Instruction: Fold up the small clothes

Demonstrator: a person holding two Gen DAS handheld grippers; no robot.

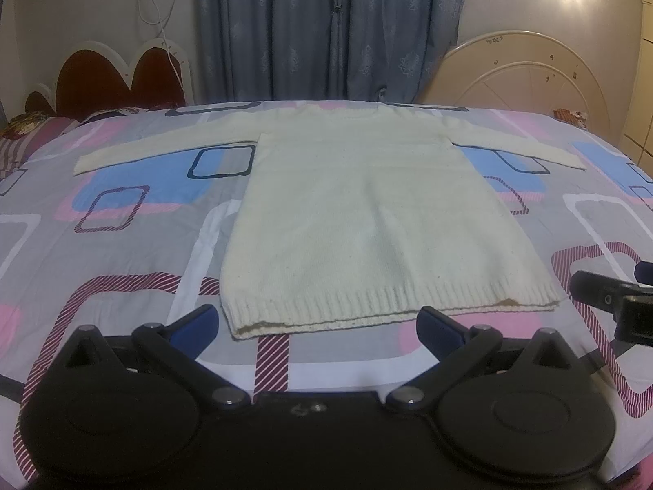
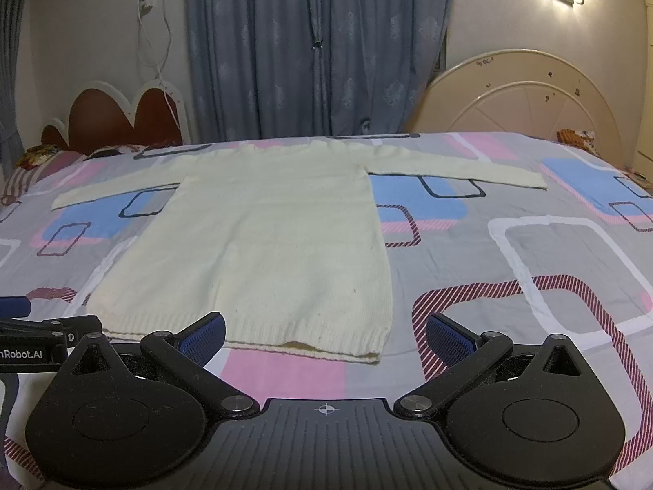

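A cream knit sweater (image 1: 367,220) lies flat on the patterned bed (image 1: 122,245), sleeves spread left and right, hem nearest. The left gripper (image 1: 318,322) and right gripper (image 2: 324,332) hover at the hem, jaws wide and empty. The knit looks soft, light and floppy, so pinching the ribbed hem corners or a sleeve cuff should work best.

The sweater (image 1: 367,212) lies flat on the bed (image 1: 122,253), hem near the cameras, neck far away. One sleeve (image 1: 163,151) stretches out to the left and the other sleeve (image 1: 571,147) to the right. The left gripper (image 1: 318,326) sits in front of the hem, with the hem between its spread fingers (image 1: 196,322). The right gripper (image 2: 324,337) sits to its right, before the hem's right corner. Behind the bed hang curtains (image 1: 326,28), with a headboard (image 1: 110,77) to their left.
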